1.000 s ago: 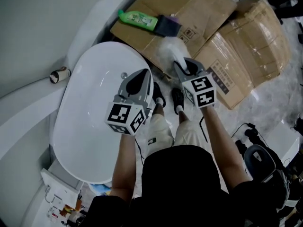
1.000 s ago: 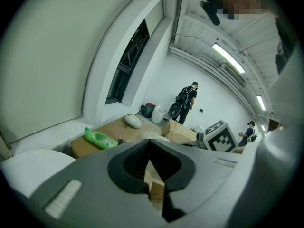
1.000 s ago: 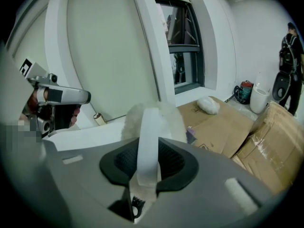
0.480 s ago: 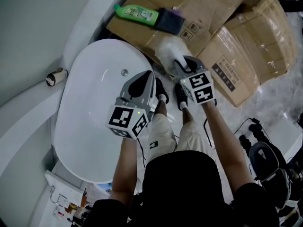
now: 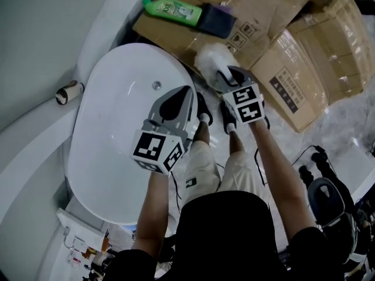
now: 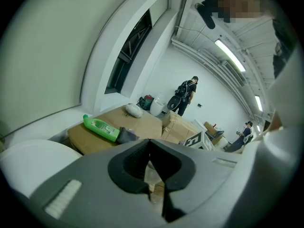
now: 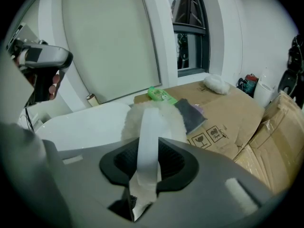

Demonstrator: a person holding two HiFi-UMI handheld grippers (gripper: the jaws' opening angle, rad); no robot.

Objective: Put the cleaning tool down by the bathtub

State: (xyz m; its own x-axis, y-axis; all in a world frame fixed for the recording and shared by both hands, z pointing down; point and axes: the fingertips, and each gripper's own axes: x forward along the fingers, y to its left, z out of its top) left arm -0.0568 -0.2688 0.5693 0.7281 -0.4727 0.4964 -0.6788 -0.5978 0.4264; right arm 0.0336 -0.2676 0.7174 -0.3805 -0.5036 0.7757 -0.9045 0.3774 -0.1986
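Both grippers sank lower. R gripper (image 5: 226, 78) pinches the duster (image 5: 211, 57) by its handle, low beside the tub (image 5: 111, 157). L gripper (image 5: 176, 102) is shut w/ nothing in it. Letting go looks close.

Part of the bathtub (image 5: 111, 157) rim behind the left gripper (image 5: 183, 93); green bottle (image 5: 173, 10) label illegibly small

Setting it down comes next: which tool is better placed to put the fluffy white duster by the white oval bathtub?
Right. The right tool grips the fluffy white duster by its white handle, and the duster hangs just beside the white oval bathtub. The left tool holds nothing.
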